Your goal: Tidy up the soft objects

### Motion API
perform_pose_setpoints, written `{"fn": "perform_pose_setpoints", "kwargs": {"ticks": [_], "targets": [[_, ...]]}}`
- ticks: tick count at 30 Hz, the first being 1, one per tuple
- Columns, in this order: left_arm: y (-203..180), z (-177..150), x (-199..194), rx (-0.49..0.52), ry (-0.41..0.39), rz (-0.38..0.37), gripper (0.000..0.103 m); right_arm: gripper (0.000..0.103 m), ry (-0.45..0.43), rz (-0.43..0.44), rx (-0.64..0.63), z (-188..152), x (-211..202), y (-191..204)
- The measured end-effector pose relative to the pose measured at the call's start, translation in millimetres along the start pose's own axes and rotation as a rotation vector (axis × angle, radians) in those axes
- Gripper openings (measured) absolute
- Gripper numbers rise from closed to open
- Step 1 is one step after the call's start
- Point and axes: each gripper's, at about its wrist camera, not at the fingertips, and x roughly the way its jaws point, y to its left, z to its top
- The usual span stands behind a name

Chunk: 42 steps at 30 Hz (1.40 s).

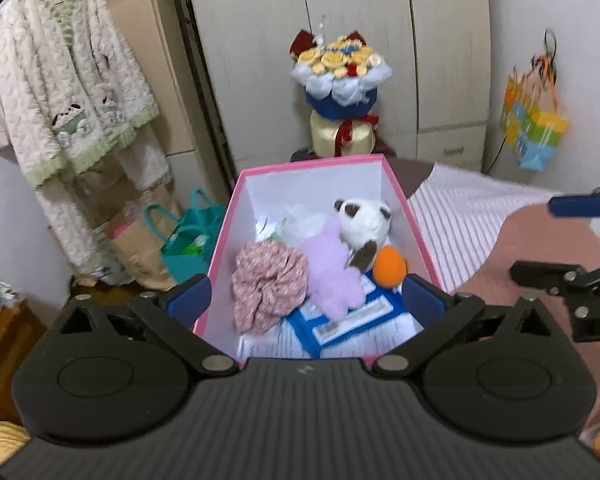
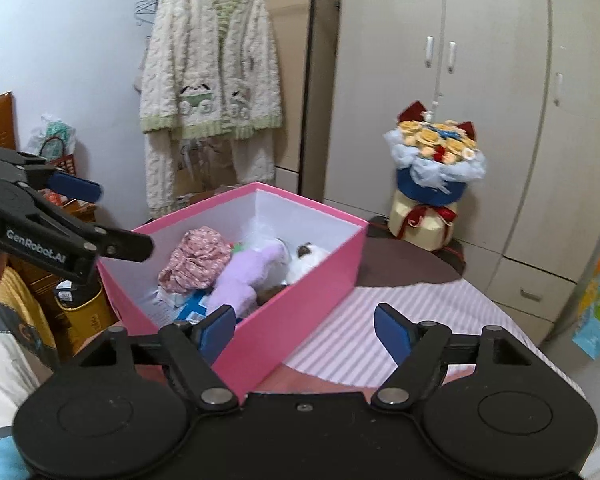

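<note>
The pink box (image 1: 416, 216) stands open on the bed, with its far end close to the foot edge of the mattress, and the soft things lie inside it: a pink floral cloth bundle (image 1: 268, 284) near the left wall, a lilac plush (image 1: 332, 276) in the middle, a white and brown plush toy (image 1: 364, 220) toward the far right corner, and an orange ball (image 1: 389, 265) just beside the right wall. Under them lies a blue and white packet (image 1: 340, 324). The left gripper (image 1: 308, 294) hangs over the near end of the box, its jaws spread wide, one blue pad outside the left wall and the other near the right wall, with nothing pinched. The right gripper (image 2: 305, 328) is beside the box on its right, jaws also apart and empty; its left pad is in front of the box's near corner and its right pad is over the striped bedsheet (image 2: 412, 312). This sheet gives free room on the right side of the box. Behind the bed's foot a flower bouquet (image 1: 340, 76) stands before the wardrobe (image 1: 380, 20). On the left, a fluffy white jacket (image 2: 212, 76) hangs on a rack, and teal bags (image 1: 188, 236) crowd the floor below the box's left edge.
</note>
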Motion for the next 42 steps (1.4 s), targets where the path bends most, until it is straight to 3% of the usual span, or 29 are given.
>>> {"fn": "perform_pose_setpoints", "kwargs": {"ticks": [5,9,11,14,19,30,42], "targets": [[-6,-4,-33,-0.015,-0.066,-0.052,0.103,0.102,0.008,-0.074,0.054,-8,-21,-7],[-12,-16,-54,-0.056,-0.12,-0.062,0.103,0.103,0.046,-0.185,0.08,-14,-32,-5],[-18,-23,-58,-0.051,-0.137,-0.06,0.103,0.103,0.054,-0.2,0.095,-17,-41,-6],[-25,-37,-61,-0.066,-0.163,-0.057,0.103,0.103,0.003,-0.196,0.157,-28,-60,-9],[-36,-56,-59,-0.068,-0.178,-0.085,0.103,0.103,-0.107,-0.373,0.183,-49,-93,2],[-42,-79,-63,-0.099,-0.216,-0.061,0.103,0.103,-0.084,-0.426,0.242,-74,-107,23],[-48,-96,-61,-0.093,-0.237,-0.09,0.103,0.103,-0.084,-0.51,0.266,-83,-120,41]]}}
